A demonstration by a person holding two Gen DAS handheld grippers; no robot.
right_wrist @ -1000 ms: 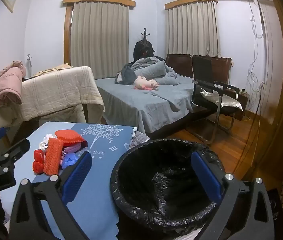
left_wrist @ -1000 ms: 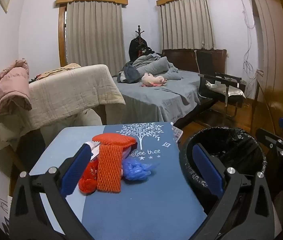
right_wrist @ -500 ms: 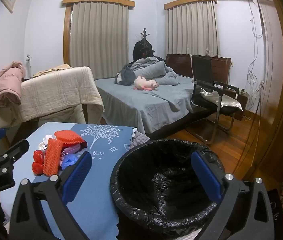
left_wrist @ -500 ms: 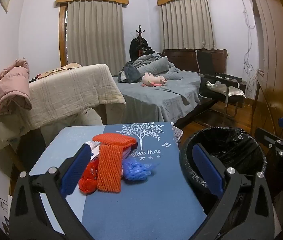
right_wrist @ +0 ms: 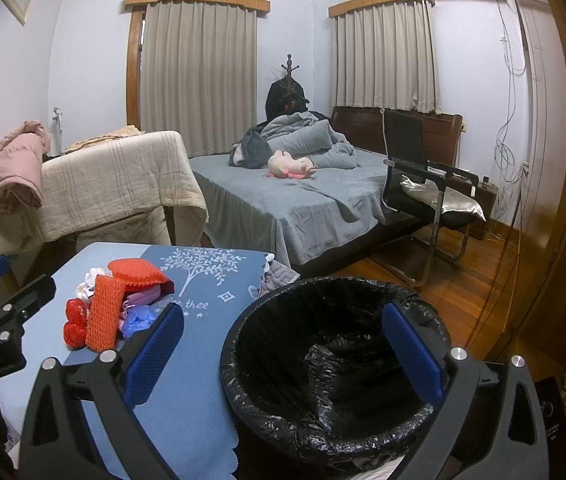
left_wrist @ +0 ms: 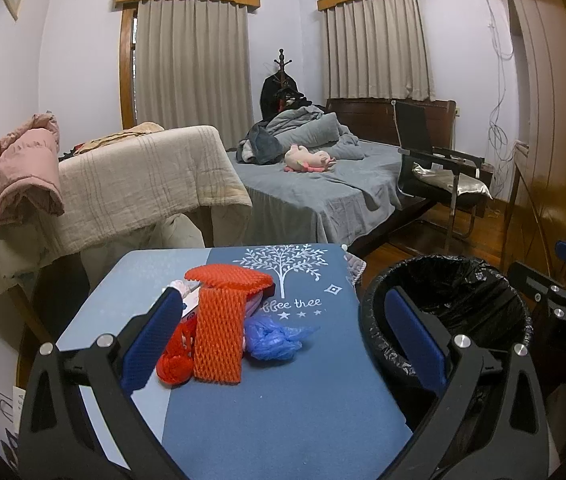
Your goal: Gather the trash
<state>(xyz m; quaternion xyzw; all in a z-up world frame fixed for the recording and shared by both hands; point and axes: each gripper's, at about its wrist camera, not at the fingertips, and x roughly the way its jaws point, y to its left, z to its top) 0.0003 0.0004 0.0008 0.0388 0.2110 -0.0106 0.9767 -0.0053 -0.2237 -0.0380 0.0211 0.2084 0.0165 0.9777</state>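
A pile of trash lies on the blue table (left_wrist: pixel 267 420): an orange foam net (left_wrist: pixel 219 336), a red net ball (left_wrist: pixel 173 366), a crumpled blue bag (left_wrist: pixel 273 338) and a white wrapper (left_wrist: pixel 187 294). The pile also shows in the right wrist view, with the orange net (right_wrist: pixel 103 320) at the left. A bin with a black liner (left_wrist: pixel 447 312) stands right of the table. My left gripper (left_wrist: pixel 283 340) is open and empty, just short of the pile. My right gripper (right_wrist: pixel 283 356) is open and empty, over the bin (right_wrist: pixel 335 364).
A cloth-draped piece of furniture (left_wrist: pixel 143 184) with a pink jacket (left_wrist: pixel 15 172) stands behind the table. A bed with grey bedding (left_wrist: pixel 323 188) and a black chair (left_wrist: pixel 439 172) are farther back. Wooden floor lies to the right.
Nothing has visibly changed apart from a slight shift of both views.
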